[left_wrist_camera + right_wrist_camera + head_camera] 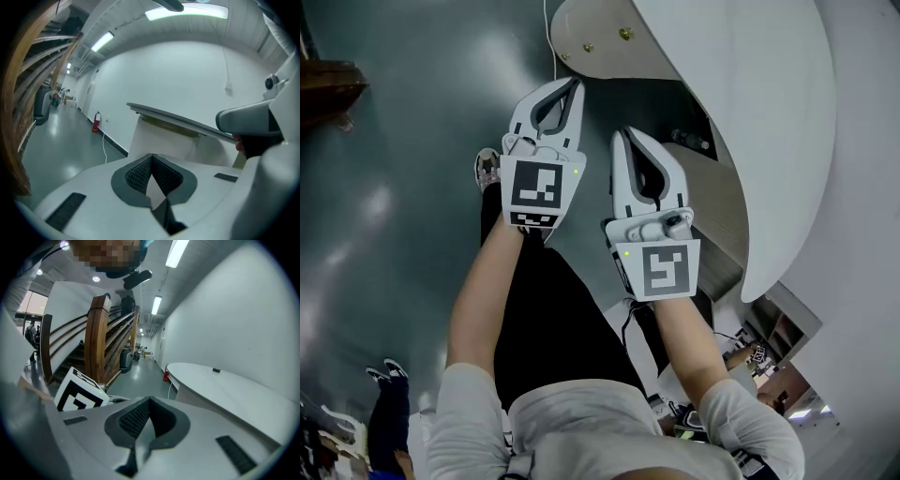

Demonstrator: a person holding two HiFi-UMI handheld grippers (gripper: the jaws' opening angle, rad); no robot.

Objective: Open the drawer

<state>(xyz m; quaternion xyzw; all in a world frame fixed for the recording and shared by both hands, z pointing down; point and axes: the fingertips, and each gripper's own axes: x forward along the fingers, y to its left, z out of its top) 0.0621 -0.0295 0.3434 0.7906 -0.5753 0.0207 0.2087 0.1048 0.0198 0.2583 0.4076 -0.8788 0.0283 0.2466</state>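
Note:
Both grippers are held out over a grey floor beside a white curved desk (769, 112). No drawer front can be made out; beige panels (712, 202) show under the desk top. My left gripper (572, 86) is shut with nothing between its ribbed pads (140, 173). My right gripper (623, 139) is also shut and empty, a little lower and to the right. In the left gripper view the desk (178, 123) lies ahead, and the right gripper's body (248, 119) shows at the right edge. In the right gripper view the desk top (225, 385) curves along the right.
A wooden staircase (101, 333) rises on the left of the corridor. A red fire extinguisher (96, 123) stands by the wall, and a white cable (105, 150) runs along the floor. The person's legs and shoes (487, 169) are below the grippers.

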